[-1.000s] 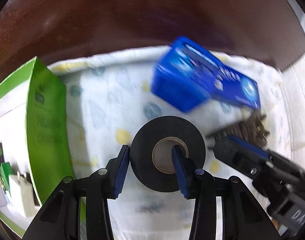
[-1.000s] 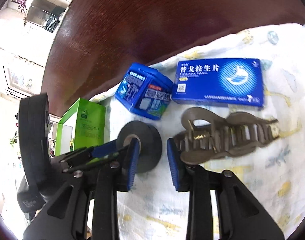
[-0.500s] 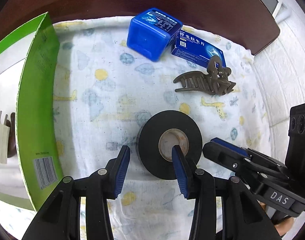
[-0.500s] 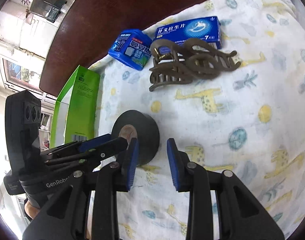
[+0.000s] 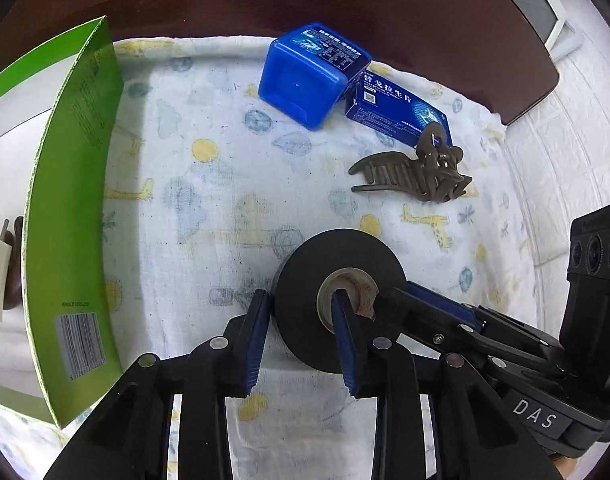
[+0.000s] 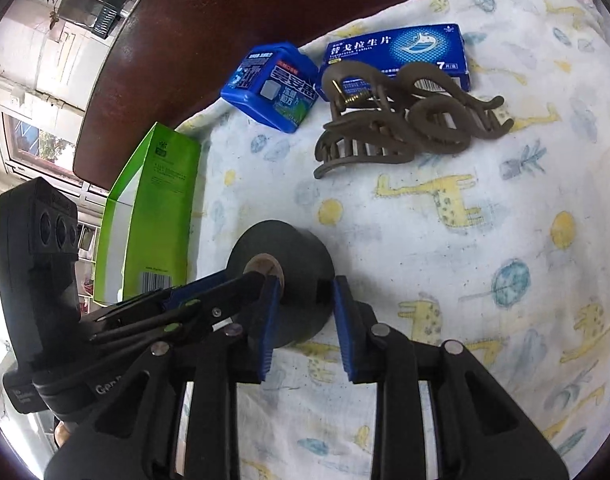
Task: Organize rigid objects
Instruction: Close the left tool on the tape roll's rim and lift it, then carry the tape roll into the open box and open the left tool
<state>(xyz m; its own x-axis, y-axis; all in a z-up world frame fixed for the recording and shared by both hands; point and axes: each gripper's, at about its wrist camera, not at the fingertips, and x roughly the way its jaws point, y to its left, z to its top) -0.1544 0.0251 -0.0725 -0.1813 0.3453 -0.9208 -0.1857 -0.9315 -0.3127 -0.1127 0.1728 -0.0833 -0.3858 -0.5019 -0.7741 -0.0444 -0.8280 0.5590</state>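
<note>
Both fingers closed onto tape roll (image 5: 301, 300): left (image 5: 301, 344) gripping wall, right (image 6: 305, 320) pinching sides.

The left gripper (image 5: 299, 336) points steeply down at the tape roll (image 5: 301, 280). One finger is outside the roll's wall, the other inside its core; its jaws have just been closing and now pinch that wall. The right gripper (image 6: 303, 318) comes at the same roll from the other side, tilted down less steeply. Its jaws have narrowed a little, with the roll between them and both pads right at its sides; whether they press cannot be told. The two grippers nearly meet at the roll.
</note>
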